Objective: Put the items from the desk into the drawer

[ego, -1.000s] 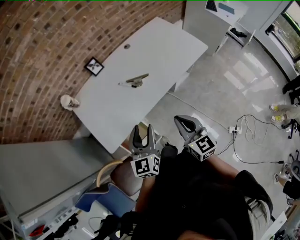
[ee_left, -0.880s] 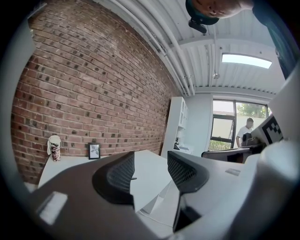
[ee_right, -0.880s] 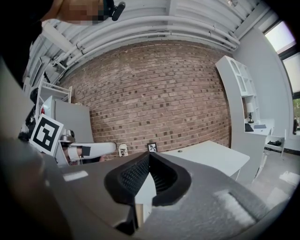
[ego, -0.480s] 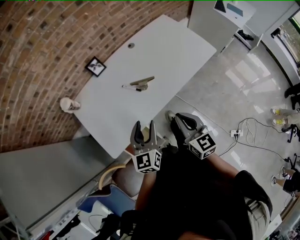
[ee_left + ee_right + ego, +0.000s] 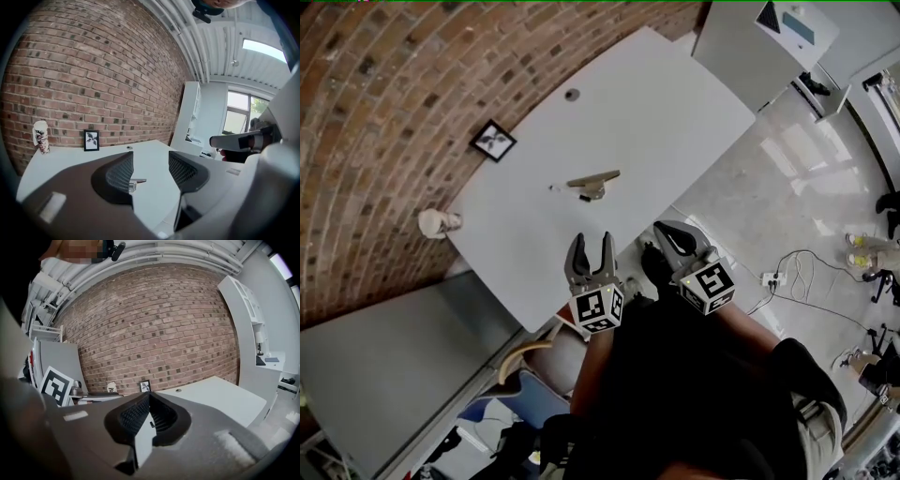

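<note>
White desk [image 5: 675,112] against a brick wall [image 5: 384,84] | small grey item [image 5: 594,178] lies mid-desk, centre frame | framed picture [image 5: 494,141] upper left, by the wall | left gripper [image 5: 592,241] at the desk's near edge, jaws spread, empty | right gripper [image 5: 667,234] beside it, jaws pressed together, empty

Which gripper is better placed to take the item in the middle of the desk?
Left. The left gripper is open and points straight at the item, which shows between its jaws. The right gripper is shut and hangs off the desk, to the side.
</note>
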`<state>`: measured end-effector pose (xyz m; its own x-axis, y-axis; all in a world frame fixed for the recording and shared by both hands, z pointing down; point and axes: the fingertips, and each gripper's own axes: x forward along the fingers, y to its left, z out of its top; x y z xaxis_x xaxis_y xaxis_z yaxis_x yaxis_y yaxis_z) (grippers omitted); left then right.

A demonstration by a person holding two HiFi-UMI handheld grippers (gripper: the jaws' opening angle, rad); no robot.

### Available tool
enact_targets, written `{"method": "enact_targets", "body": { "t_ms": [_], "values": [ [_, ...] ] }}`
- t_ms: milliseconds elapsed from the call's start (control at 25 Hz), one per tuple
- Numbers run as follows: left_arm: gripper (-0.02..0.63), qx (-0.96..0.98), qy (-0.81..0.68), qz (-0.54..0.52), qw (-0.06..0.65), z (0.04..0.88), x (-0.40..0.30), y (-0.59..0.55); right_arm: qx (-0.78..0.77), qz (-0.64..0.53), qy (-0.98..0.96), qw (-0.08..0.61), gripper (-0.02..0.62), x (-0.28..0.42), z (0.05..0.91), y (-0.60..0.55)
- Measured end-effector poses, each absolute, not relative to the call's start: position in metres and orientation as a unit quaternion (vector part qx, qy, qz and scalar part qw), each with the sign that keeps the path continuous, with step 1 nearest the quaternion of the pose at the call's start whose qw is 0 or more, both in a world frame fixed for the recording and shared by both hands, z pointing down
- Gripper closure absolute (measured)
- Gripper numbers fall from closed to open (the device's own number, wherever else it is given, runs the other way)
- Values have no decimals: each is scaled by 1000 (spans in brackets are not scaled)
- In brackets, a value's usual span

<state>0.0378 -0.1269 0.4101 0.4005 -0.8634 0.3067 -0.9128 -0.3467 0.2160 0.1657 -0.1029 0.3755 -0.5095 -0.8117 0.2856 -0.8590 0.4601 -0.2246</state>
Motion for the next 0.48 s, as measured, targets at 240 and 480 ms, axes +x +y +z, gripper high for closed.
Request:
{"method": "enact_targets", "body": {
  "t_ms": [240, 480],
  "values": [
    [353, 807, -544, 113, 198, 458, 50, -176, 478, 189, -853, 84, 592, 175, 394, -151],
    [332, 795, -544, 160, 218, 515, 59, -217, 466, 209, -854, 98, 592, 181, 419, -186]
  ]
}}
